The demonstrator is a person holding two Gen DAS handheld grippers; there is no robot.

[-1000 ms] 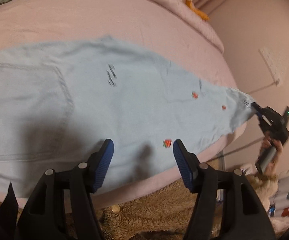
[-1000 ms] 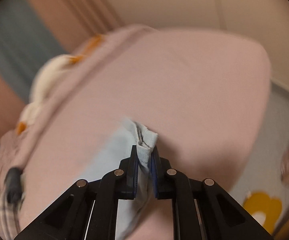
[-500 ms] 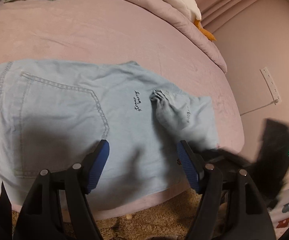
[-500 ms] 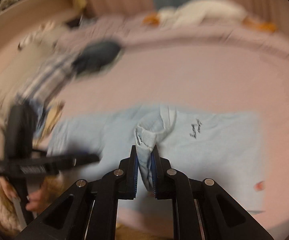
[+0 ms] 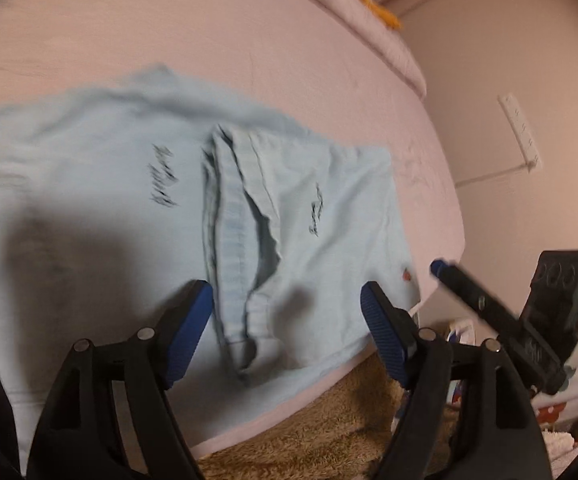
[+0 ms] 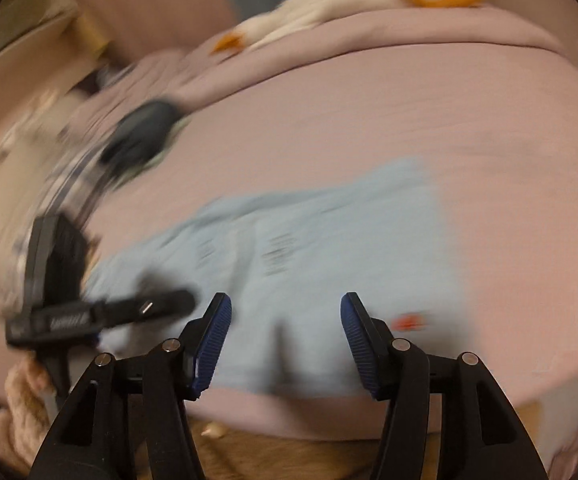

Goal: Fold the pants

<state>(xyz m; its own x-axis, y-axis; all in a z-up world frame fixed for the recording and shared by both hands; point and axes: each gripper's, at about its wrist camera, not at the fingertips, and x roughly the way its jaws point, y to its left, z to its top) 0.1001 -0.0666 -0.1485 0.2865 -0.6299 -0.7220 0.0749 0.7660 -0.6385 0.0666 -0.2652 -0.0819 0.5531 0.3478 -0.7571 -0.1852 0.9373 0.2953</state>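
Light blue denim pants (image 5: 137, 184) lie on the pink bed, with the leg end folded back over the upper part; the hem (image 5: 233, 216) runs across the middle. My left gripper (image 5: 289, 320) is open and empty, just above the pants' near edge. My right gripper (image 6: 285, 332) is open and empty, over the near edge of the pants (image 6: 309, 248); this view is blurred. The right gripper also shows in the left wrist view (image 5: 489, 304), beyond the bed's edge. The left gripper shows in the right wrist view (image 6: 101, 312).
The pink bed (image 5: 209, 32) carries a white and orange plush toy (image 6: 349, 4) at its far side and a dark garment (image 6: 141, 136) to the left. A brown fluffy rug (image 5: 329, 432) lies below the bed's edge. A wall (image 5: 521, 80) stands to the right.
My right gripper carried the leg end over the upper part of the pants, let it go and opened. It has drawn back toward the bed's edge. My left gripper stayed open.
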